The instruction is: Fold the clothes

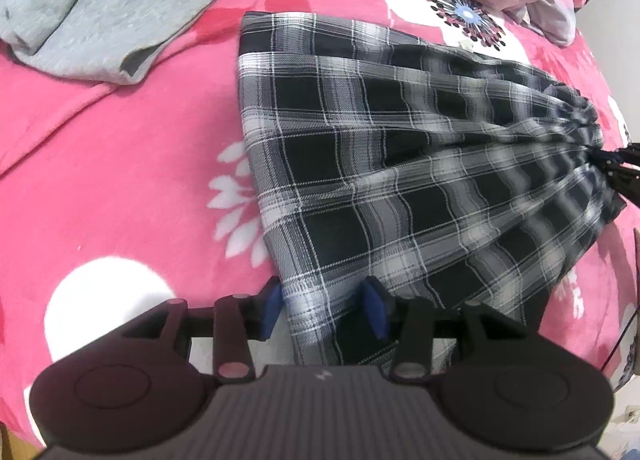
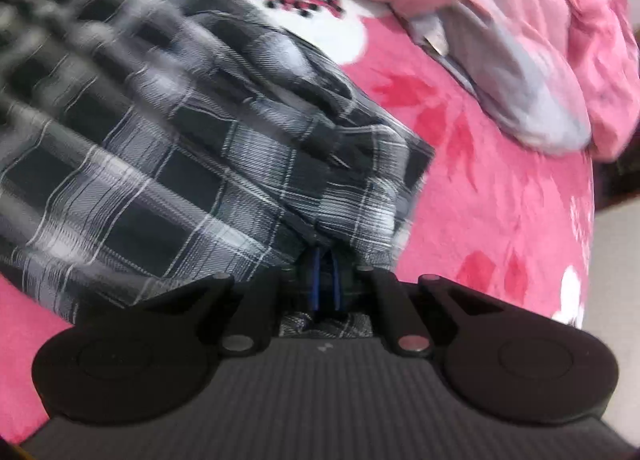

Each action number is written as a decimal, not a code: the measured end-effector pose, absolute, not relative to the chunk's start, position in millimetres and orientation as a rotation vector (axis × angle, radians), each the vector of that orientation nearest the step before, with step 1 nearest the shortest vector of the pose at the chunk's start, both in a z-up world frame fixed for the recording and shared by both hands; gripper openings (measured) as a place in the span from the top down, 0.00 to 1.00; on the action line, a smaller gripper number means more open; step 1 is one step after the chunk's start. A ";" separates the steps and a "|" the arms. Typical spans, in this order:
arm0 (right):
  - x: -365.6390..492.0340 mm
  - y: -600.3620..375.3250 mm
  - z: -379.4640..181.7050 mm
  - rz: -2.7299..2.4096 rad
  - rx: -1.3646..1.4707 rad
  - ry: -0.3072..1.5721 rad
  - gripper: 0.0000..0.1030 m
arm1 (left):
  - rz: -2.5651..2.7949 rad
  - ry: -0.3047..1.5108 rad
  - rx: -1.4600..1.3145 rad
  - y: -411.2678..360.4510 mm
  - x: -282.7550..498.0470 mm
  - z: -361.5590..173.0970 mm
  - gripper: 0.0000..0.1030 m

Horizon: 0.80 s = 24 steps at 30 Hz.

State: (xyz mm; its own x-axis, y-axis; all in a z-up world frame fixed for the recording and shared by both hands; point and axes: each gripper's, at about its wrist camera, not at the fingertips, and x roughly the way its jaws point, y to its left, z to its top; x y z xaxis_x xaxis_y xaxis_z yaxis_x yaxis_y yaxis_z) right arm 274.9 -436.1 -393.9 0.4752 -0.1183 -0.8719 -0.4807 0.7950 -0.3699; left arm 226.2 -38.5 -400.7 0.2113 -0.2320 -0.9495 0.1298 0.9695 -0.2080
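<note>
1. Black, grey and white plaid pleated skirt (image 1: 400,163) lies spread on the pink fleece blanket with white flowers (image 1: 132,163), fanning out from its gathered waistband end.
2. Left gripper (image 1: 326,310), blue-padded fingers spread apart, straddles the skirt's near hem corner; the cloth sits between the pads, not squeezed.
3. Right gripper (image 2: 326,284) has its fingers pressed together, pinching the bunched waistband end of the skirt (image 2: 168,131).
4. Beyond the skirt's far hem corner lies a crumpled light grey knit garment (image 1: 100,7).
5. Past the waistband end, a pink and grey quilt (image 2: 512,31) is heaped.
</note>
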 end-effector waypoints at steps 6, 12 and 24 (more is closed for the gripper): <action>276.2 -435.3 -347.7 0.275 -0.491 1.022 0.96 | -0.247 1.324 -0.097 -33.7 225.6 -400.2 0.56; 284.3 -422.2 -333.1 0.295 -0.380 0.982 0.96 | -0.240 1.313 -0.130 -31.1 229.1 -403.5 0.55; 251.7 -378.8 -311.0 0.357 -0.127 1.016 0.94 | -0.246 1.266 -0.242 7.7 221.3 -381.6 0.55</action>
